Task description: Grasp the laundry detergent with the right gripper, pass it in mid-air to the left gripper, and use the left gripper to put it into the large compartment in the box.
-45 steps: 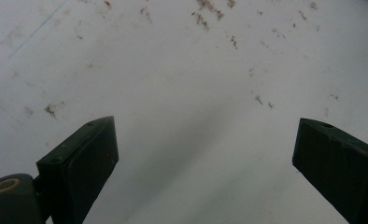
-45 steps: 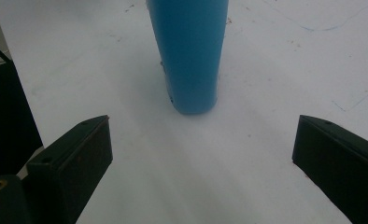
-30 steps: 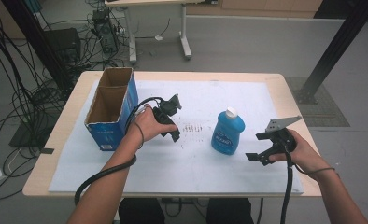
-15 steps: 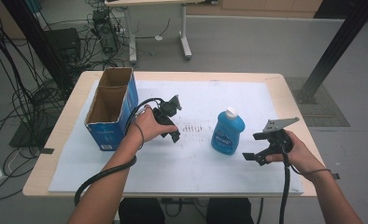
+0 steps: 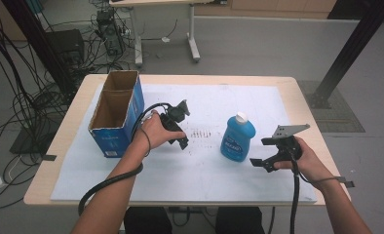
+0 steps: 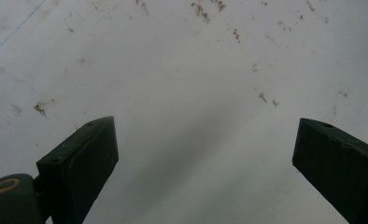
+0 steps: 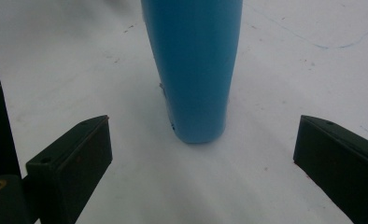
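The bottle (image 5: 237, 138) stands upright on the white sheet (image 5: 209, 180) that covers the table (image 5: 307, 105), well right of the box (image 5: 116, 113). The right gripper (image 5: 264, 155) sits just right of the bottle, low over the sheet, its jaws spread wide and empty; in the right gripper view the bottle (image 7: 194, 70) rises between and beyond them, untouched. The left gripper (image 5: 181, 129) lies between box and bottle, jaws wide apart over bare, speckled sheet (image 6: 182, 84), holding nothing.
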`<state>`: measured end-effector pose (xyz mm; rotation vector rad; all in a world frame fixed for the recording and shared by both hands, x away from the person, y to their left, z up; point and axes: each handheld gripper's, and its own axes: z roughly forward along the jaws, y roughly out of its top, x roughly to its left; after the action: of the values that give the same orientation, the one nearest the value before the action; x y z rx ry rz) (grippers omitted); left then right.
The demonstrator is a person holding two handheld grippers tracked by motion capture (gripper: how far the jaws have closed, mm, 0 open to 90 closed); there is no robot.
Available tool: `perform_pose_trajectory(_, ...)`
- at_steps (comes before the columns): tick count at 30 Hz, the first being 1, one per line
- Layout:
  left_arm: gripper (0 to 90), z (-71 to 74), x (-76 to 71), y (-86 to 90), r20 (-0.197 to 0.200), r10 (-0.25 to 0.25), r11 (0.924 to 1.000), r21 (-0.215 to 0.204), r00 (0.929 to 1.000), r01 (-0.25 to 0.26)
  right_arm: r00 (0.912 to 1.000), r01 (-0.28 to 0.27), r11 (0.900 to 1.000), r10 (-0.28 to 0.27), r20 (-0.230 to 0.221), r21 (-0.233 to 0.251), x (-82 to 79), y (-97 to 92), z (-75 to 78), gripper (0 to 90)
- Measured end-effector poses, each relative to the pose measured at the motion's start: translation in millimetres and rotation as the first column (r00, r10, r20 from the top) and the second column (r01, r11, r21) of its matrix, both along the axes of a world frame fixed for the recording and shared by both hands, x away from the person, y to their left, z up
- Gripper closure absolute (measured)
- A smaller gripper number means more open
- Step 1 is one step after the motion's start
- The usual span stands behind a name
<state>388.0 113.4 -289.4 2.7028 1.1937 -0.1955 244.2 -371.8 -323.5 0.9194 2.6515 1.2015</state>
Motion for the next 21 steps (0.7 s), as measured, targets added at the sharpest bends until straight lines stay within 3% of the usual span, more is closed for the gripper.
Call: perform_pose_trajectory(21, 7.3, -4.2, -0.1, -2.8, -0.007, -0.004, 1.0000, -0.008, 1.0000, 0.004, 0.9991, -0.002, 0.9977, -0.001, 0.042, 0.068, -2.2, 6.6, -25.5, 3.7)
